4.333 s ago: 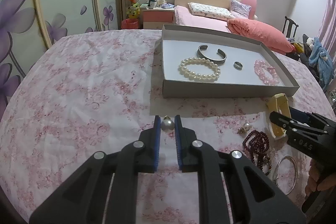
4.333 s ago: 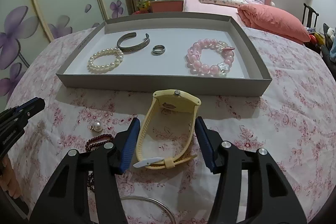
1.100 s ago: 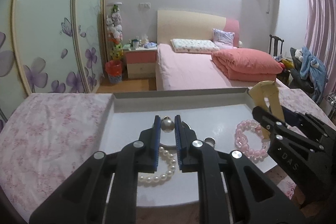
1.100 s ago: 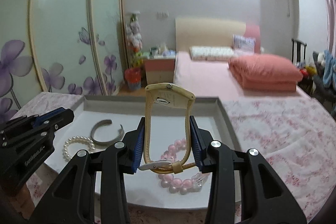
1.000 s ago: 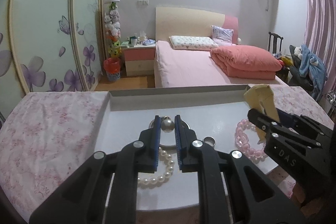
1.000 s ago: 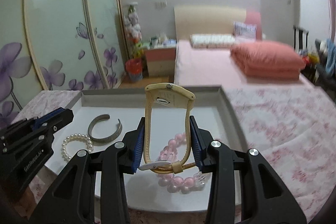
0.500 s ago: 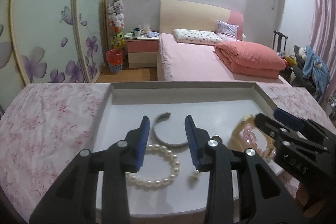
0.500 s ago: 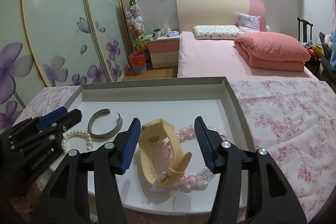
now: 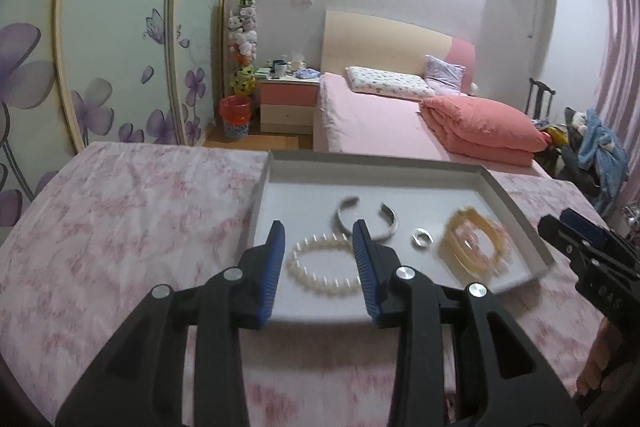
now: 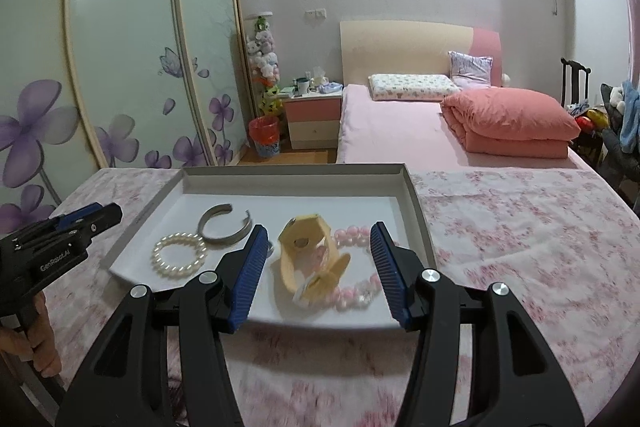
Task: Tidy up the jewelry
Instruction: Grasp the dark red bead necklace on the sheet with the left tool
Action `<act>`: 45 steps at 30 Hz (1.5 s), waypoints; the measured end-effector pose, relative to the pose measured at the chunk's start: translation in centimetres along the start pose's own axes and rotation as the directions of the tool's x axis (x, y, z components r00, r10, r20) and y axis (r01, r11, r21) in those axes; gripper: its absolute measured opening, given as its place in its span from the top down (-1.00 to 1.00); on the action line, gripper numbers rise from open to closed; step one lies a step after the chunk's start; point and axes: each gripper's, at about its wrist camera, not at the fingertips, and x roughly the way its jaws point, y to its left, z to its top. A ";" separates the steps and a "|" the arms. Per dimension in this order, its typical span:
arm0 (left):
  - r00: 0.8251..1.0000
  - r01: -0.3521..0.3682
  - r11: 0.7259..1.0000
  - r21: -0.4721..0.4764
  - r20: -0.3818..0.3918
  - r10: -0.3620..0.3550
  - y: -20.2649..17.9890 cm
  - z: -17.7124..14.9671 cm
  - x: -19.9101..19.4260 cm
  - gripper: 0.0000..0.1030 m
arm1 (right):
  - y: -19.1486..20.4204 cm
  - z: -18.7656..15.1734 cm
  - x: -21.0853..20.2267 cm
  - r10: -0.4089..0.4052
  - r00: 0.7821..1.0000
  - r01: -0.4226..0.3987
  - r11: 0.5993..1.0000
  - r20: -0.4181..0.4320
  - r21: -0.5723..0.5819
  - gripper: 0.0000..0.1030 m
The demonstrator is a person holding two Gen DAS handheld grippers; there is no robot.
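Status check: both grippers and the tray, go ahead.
Left gripper open, empty. Right gripper open, empty. Watch lies in tray on pink bracelet; pearl bracelet, cuff alongside. Nothing blocking.

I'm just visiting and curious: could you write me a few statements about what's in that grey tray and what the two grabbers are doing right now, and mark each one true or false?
1. The yellow watch lies in the grey tray, partly on the pink bead bracelet. True.
2. The right gripper is clamped on the watch. False: its jaws stand apart, gripping nothing.
3. The pearl bracelet lies on the flowered cloth outside the tray. False: it is inside the tray.
4. The left gripper is empty and open. True.
5. The silver cuff lies beside the pearl bracelet. True.
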 end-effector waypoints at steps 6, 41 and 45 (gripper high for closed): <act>0.995 0.086 0.995 0.057 -0.062 -0.083 -1.4 -3.7 -3.0 0.23 | 0.5 -2.1 -3.6 0.020 1.000 -0.020 1.000 0.009 -0.002 -0.06; 0.936 0.189 0.967 0.171 -0.328 -0.125 -9.0 -9.8 -1.0 0.64 | 0.6 -6.3 -6.3 0.044 0.998 -0.043 0.999 -0.040 0.029 -0.06; 0.942 0.170 0.969 0.180 -0.318 -0.106 -8.5 -9.9 -1.1 0.88 | 0.6 -6.6 -6.5 0.043 0.998 -0.042 0.999 -0.048 0.028 -0.06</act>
